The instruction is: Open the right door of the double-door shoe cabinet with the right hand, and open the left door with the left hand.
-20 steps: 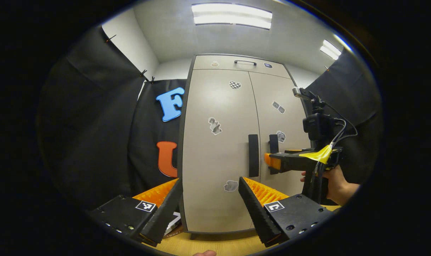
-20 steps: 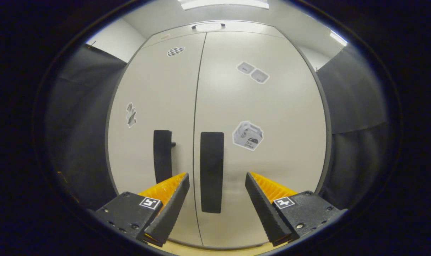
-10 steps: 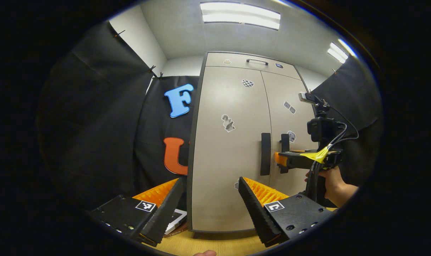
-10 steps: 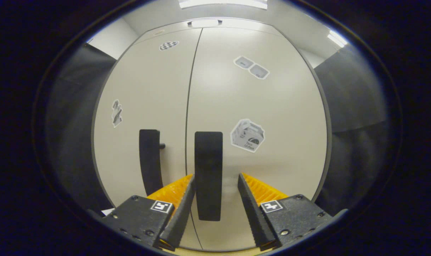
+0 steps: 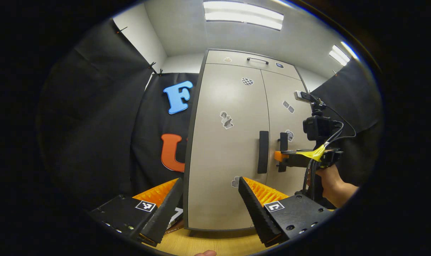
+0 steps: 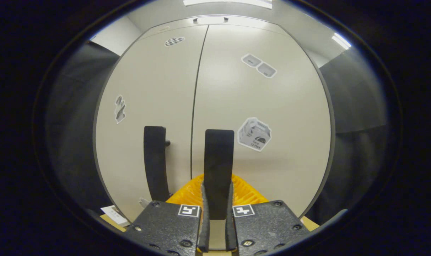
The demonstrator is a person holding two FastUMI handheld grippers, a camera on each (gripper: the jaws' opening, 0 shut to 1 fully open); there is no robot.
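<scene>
between right tool fingers: right door handle, clamped; left tool spread, off cabinet.

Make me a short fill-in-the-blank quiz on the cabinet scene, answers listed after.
1. The right tool is shut on the ____ door's handle.
2. The left tool hangs with its jaws ____.
3. Both doors of the shoe cabinet are ____.
4. The left door's handle is ____ by any tool.

Answers: right; open; closed; untouched
</scene>
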